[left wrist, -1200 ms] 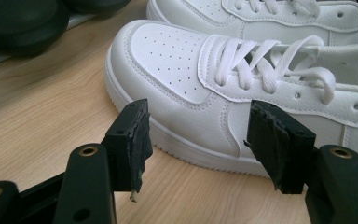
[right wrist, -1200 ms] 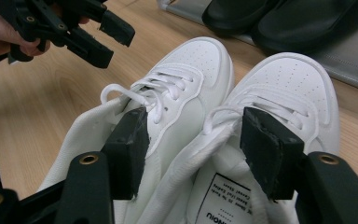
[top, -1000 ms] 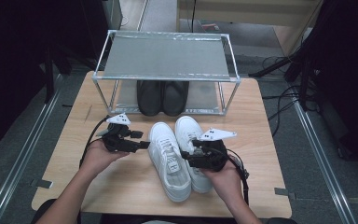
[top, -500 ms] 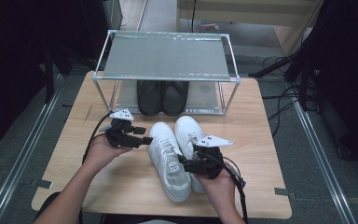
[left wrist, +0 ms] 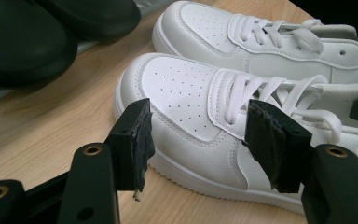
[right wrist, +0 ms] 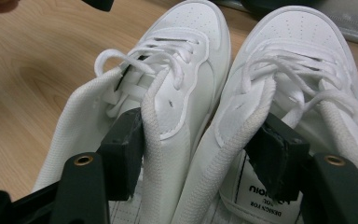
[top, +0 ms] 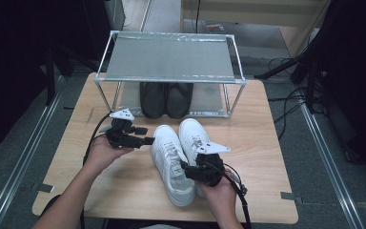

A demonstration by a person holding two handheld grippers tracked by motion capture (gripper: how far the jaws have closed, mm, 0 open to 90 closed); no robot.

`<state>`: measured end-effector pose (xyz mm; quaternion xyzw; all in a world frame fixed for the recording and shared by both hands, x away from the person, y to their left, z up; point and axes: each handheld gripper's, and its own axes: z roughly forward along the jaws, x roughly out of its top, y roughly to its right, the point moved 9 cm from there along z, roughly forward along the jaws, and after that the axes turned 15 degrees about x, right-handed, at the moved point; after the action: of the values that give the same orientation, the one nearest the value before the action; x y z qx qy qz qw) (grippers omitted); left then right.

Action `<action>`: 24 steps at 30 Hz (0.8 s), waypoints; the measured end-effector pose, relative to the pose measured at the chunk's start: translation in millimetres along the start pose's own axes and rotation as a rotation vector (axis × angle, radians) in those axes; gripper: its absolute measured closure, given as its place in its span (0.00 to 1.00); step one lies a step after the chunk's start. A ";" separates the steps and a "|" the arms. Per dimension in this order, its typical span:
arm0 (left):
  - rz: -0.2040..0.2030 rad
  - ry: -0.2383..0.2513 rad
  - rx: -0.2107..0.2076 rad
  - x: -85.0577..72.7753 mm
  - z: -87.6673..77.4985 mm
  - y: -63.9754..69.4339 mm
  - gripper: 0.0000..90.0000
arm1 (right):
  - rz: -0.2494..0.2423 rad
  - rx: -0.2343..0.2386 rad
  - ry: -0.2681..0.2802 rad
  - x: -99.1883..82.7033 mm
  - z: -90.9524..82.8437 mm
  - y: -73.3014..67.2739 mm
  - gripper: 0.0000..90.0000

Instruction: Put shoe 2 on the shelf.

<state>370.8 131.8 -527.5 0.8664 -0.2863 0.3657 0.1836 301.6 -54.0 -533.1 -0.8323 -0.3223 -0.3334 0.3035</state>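
Observation:
Two white lace-up sneakers lie side by side on the table, toes toward the rack: the left sneaker [top: 170, 160] [right wrist: 186, 56] and the right sneaker [top: 192, 132] [right wrist: 303, 51]. My right gripper [top: 194, 164] [right wrist: 198, 156] sits over their heels with one jaw inside each shoe's opening. The two inner collars stand between the pads. Its jaws have just been closing but still stand wide, with no squeeze showing. My left gripper [top: 145, 135] [left wrist: 196, 140] is open beside the left sneaker's [left wrist: 182, 93] toe, with nothing between its pads.
A metal-framed rack [top: 171, 57] with a grey top shelf stands at the table's far side. A pair of black shoes [top: 167, 98] [left wrist: 23, 42] sits on its lower level. Bare wooden table [top: 257, 124] lies to the right and left of the sneakers.
My right gripper has moved toward the near edge and down onto the sneakers' heels. The left gripper has barely shifted. The sneakers lie as before.

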 end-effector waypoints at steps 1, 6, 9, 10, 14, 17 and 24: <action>-0.001 -0.001 -0.001 0.0 0.1 0.0 0.46 | -0.009 -0.009 0.000 0.0 0.3 0.1 0.46; 0.004 -0.006 0.002 -0.5 0.9 0.4 0.46 | -0.015 0.004 -0.002 -0.4 0.1 1.1 0.50; 0.002 -0.007 0.002 -0.7 1.2 0.4 0.46 | -0.022 0.006 -0.006 -0.5 0.5 0.7 0.53; 0.002 -0.007 0.001 -0.6 1.0 0.3 0.46 | -0.025 0.006 -0.006 -0.4 0.6 0.6 0.54; 0.002 -0.007 0.000 -0.7 0.8 -0.1 0.46 | -0.041 0.007 -0.005 -0.2 0.6 0.4 0.60; 0.002 -0.006 0.000 -0.5 1.1 0.4 0.46 | -0.041 0.019 -0.007 0.0 -0.2 0.4 0.67; 0.003 -0.012 0.004 -1.5 2.0 -0.6 0.46 | -0.036 0.024 -0.005 0.4 -1.9 0.6 0.77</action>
<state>371.4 131.7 -530.0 0.8684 -0.2879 0.3615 0.1797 301.7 -55.6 -531.9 -0.8234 -0.3420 -0.3330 0.3068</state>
